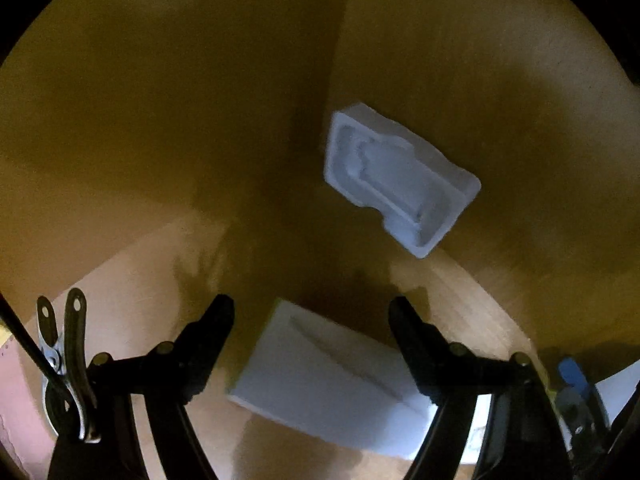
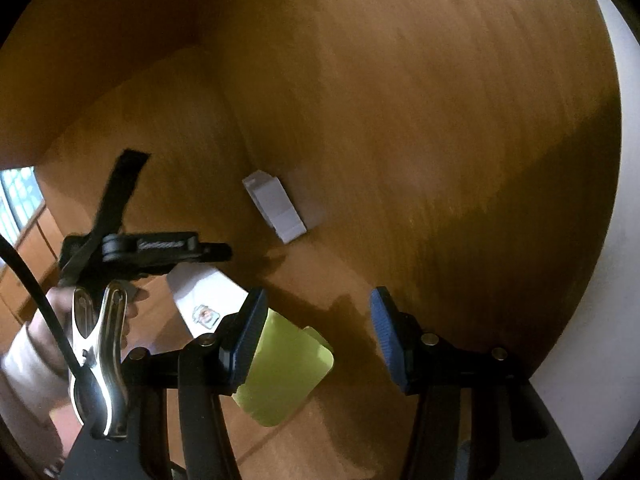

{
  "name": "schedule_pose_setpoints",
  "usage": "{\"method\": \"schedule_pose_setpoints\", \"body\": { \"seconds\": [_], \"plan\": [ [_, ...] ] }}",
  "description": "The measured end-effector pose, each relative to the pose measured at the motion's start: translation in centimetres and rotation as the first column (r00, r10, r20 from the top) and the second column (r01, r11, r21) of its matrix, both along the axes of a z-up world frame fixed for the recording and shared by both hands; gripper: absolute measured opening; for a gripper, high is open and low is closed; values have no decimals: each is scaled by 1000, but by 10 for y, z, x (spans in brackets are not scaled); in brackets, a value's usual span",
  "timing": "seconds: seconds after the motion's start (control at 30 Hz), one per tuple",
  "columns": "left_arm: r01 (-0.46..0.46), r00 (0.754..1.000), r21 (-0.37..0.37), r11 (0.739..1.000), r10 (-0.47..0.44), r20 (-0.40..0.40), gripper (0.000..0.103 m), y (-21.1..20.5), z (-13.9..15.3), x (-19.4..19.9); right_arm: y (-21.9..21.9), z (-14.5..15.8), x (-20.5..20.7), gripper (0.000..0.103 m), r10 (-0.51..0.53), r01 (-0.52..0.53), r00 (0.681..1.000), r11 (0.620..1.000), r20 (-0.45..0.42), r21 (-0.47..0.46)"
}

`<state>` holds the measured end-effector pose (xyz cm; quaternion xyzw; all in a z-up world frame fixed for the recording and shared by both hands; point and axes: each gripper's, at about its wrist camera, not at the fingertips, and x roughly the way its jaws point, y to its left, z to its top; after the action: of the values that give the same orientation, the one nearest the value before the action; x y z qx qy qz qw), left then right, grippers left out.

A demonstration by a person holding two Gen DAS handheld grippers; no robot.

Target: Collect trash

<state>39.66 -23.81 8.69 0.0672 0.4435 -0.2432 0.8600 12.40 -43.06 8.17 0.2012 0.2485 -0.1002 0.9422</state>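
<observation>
Warm wooden boards fill both views, meeting a wooden wall in a corner, and against that corner, ahead of the left gripper (image 1: 310, 320), lies a white moulded packaging tray (image 1: 394, 184), hollow side up, with bare floor around its free sides. Closer, below and between the left gripper's widely spread fingers, lies a flat white box (image 1: 328, 380), untouched. The right gripper (image 2: 318, 336), angled down, stands half spread and pinches nothing; a green sheet (image 2: 286, 376) lies beside its left finger, and a small label on white packaging (image 2: 206, 314) is too blurred to read.
</observation>
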Motion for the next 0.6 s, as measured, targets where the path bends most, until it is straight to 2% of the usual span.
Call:
{"method": "schedule_pose_setpoints", "body": {
  "seconds": [0.1, 0.13, 0.17, 0.3, 0.37, 0.47, 0.53, 0.6],
  "plan": [
    [-69, 996, 6, 998, 68, 52, 83, 28, 3, 0, -1, 0, -2, 54, 9, -9, 1000, 1000, 5, 11],
    [-86, 995, 5, 996, 86, 58, 83, 29, 4, -9, 0, 1, -2, 54, 11, -11, 1000, 1000, 11, 5],
    [-97, 994, 1, 995, 97, 59, 83, 13, 6, -21, 0, 3, -4, 54, 12, -12, 1000, 1000, 18, 1],
    [-89, 996, -39, 995, 89, -7, 83, 21, 2, -26, 0, 6, -13, 55, 25, -26, 999, 999, 43, 19],
    [-83, 996, -52, 995, 82, -32, 83, 1, 8, -52, -1, 3, -14, 55, 36, -38, 999, 998, 29, 60],
    [-87, 996, -62, 994, 85, -37, 83, -9, -4, -55, -2, -3, -11, 55, 51, -50, 999, 992, -7, 116],
    [-115, 993, -83, 990, 112, -40, 83, -3, -1, -60, -3, -9, -5, 55, 64, -58, 997, 988, -37, 143],
    [-164, 986, -72, 984, 163, -13, 82, 5, 4, -65, -4, -13, -3, 56, 76, -68, 996, 982, -43, 174]
  ]
}}
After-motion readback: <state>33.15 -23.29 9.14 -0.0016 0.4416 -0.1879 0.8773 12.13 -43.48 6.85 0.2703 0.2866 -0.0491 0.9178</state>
